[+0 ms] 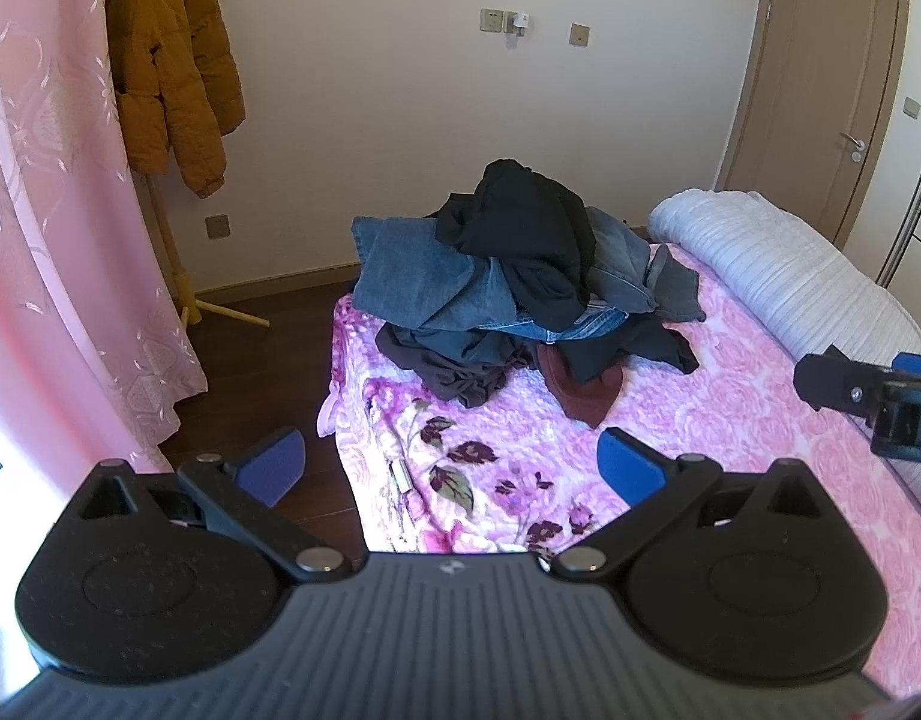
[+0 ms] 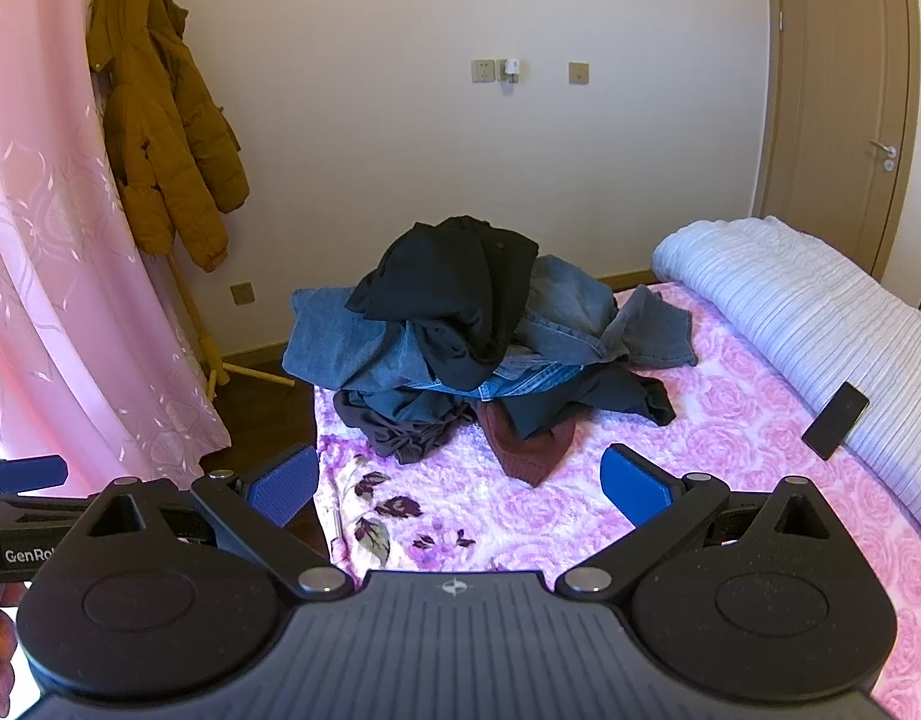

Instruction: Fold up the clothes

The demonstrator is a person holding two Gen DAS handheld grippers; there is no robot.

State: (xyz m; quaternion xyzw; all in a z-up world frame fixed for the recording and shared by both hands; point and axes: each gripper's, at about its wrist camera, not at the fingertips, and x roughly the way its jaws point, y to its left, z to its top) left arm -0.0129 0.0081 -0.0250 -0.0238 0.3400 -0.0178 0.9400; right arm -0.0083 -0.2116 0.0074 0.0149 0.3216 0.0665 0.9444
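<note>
A pile of clothes lies at the far end of the bed: blue jeans, a black garment on top, dark items and a maroon piece at the front. The pile also shows in the right wrist view. My left gripper is open and empty, held above the bed's near left corner, well short of the pile. My right gripper is open and empty, also short of the pile. The right gripper's fingers show at the right edge of the left wrist view. Part of the left gripper shows at the left of the right wrist view.
The bed has a pink floral cover. A rolled white quilt lies along its right side with a black phone against it. A pink curtain, a coat rack with a brown jacket and a door stand around.
</note>
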